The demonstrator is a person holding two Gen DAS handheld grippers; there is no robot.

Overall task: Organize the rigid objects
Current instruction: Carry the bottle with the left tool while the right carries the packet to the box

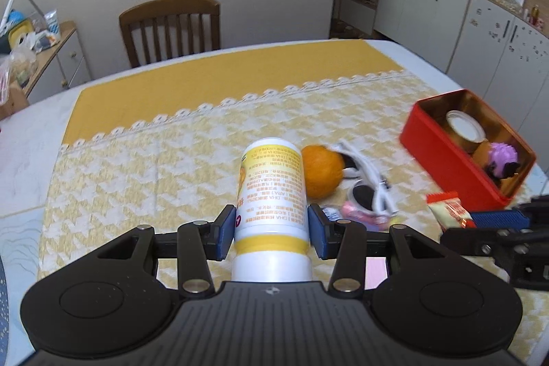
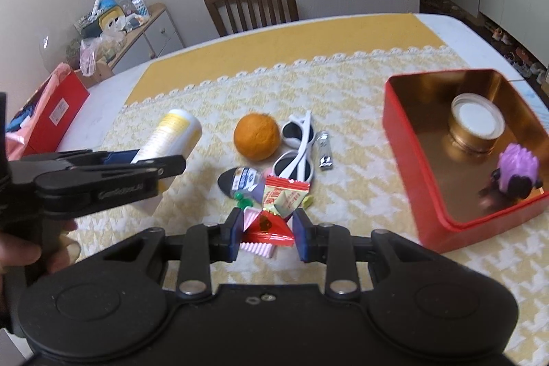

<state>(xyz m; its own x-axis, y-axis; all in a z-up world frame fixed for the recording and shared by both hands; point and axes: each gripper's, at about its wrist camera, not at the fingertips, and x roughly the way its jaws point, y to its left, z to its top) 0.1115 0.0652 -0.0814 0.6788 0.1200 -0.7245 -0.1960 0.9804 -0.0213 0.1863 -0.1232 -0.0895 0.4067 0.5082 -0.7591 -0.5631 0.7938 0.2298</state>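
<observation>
On the left, the left tongs (image 1: 271, 230) are clamped on a white-and-yellow bottle (image 1: 269, 191), pads on its label just above the yellow band, and it is held clear of the counter (image 1: 171, 167). The right tongs (image 2: 266, 234) are clamped on a red candy wrapper (image 2: 281, 198), pinched at its lower, darker end, so the packet stands up between the pads.

Both loads look bound for the red tin (image 2: 429, 194) at the right, which already holds a gold jar (image 2: 475, 126) and a purple toy (image 2: 516, 174). To do this well, I would bring the bottle high over the clutter and lay it in the free near-left part of the tin, away from the jar. The wrapper is light and held by one end; a slow carry should keep it from slipping.

In between, left to right, lie an orange (image 2: 256, 136), white sunglasses (image 2: 298, 146) and a nail clipper (image 2: 323, 150), with small packets (image 2: 245, 180) nearer the camera. The orange could roll if nudged. The two grippers sit close together, so one should go first.
</observation>
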